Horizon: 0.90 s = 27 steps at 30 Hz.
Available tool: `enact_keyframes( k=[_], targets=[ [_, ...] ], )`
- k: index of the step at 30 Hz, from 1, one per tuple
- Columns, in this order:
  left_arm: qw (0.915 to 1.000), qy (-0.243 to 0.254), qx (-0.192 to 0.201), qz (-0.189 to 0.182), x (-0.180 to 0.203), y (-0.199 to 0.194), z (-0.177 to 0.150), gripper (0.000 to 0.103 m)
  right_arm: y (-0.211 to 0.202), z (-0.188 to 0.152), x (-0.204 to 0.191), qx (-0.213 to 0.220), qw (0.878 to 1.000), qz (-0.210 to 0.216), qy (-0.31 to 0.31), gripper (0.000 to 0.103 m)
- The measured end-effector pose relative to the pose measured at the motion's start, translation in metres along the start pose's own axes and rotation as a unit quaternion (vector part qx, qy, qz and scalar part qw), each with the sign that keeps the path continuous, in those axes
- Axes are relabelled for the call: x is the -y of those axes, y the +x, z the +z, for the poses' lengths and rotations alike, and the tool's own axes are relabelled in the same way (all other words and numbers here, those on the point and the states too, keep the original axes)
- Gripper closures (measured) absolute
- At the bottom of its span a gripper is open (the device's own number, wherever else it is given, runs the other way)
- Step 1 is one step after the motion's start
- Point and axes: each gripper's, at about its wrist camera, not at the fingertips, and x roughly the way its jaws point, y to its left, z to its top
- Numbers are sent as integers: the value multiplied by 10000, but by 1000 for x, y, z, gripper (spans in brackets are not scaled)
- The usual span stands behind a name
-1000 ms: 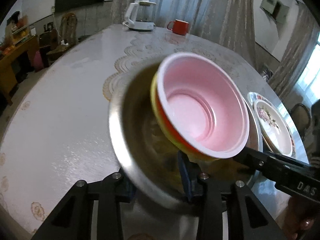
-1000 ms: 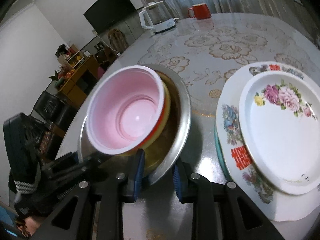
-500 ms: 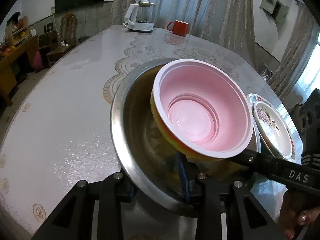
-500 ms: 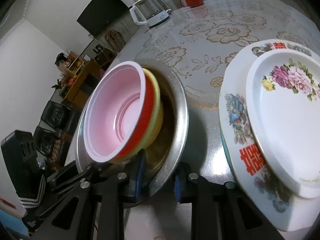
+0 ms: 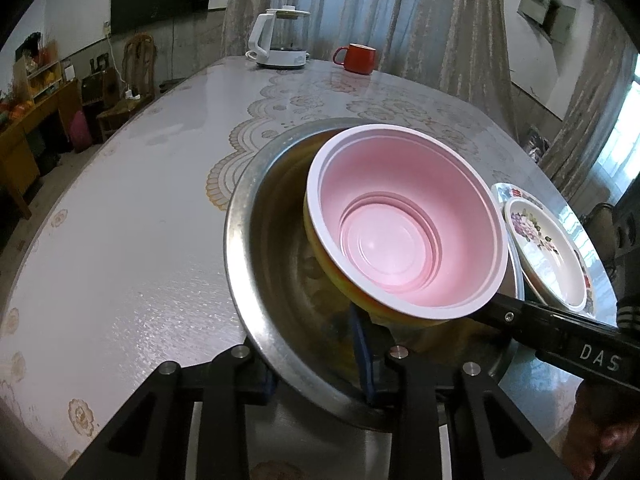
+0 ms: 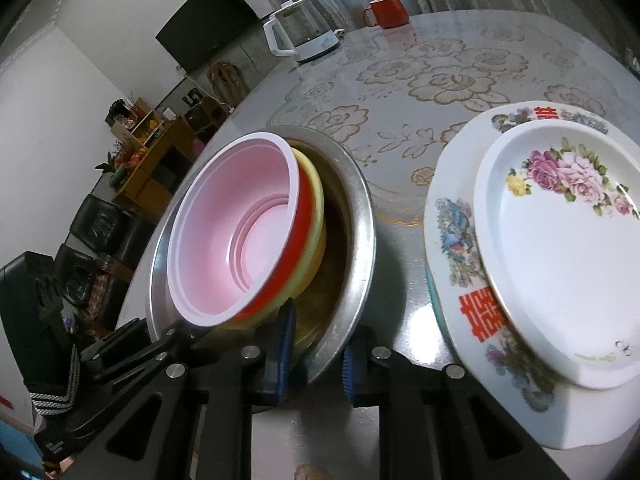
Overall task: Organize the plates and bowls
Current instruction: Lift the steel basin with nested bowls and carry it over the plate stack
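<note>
In the left wrist view the steel basin (image 5: 260, 264) fills the middle of the frame on the table (image 5: 120, 240). The left gripper (image 5: 316, 364) straddles its near rim, one blue pad outside and one inside, and its jaws are closing on the rim. The nested bowls, pink bowl (image 5: 404, 220) on top, sit right of centre inside the basin, tipped so their mouth faces the lower left of the frame. A stack like this has no long axis; what matters is the tilt.

In the right wrist view the right gripper (image 6: 316, 360) brackets the same basin's (image 6: 360, 216) rim at bottom centre, its jaws also closing. Whether the pads press the metal yet is hard to tell through the shadow there. The bowls (image 6: 236, 232) lean toward the upper right here, and the red and yellow ones show beneath the pink. The plates (image 6: 552, 256) lie stacked at the right edge, just beside the basin.

The risk is a thin, slick rim slipping from either pinch. Uneven lifting could slide the leaning bowls out, or swing the basin into the plates.
</note>
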Motion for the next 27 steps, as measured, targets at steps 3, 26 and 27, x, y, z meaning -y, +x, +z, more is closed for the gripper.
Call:
enact_keyframes(
  k=[3, 26, 27],
  targets=[
    [10000, 25, 3, -2, 3, -1, -2, 73, -4, -2, 2, 28, 10000, -32, -17, 84],
    [9978, 460, 473, -52, 43, -35, 16, 73, -64, 0, 5, 635, 9978, -163, -105, 84],
    [9976, 478, 491, -57, 46, -36, 17, 73, -66, -1, 6, 658, 9976, -165, -100, 84]
  ],
)
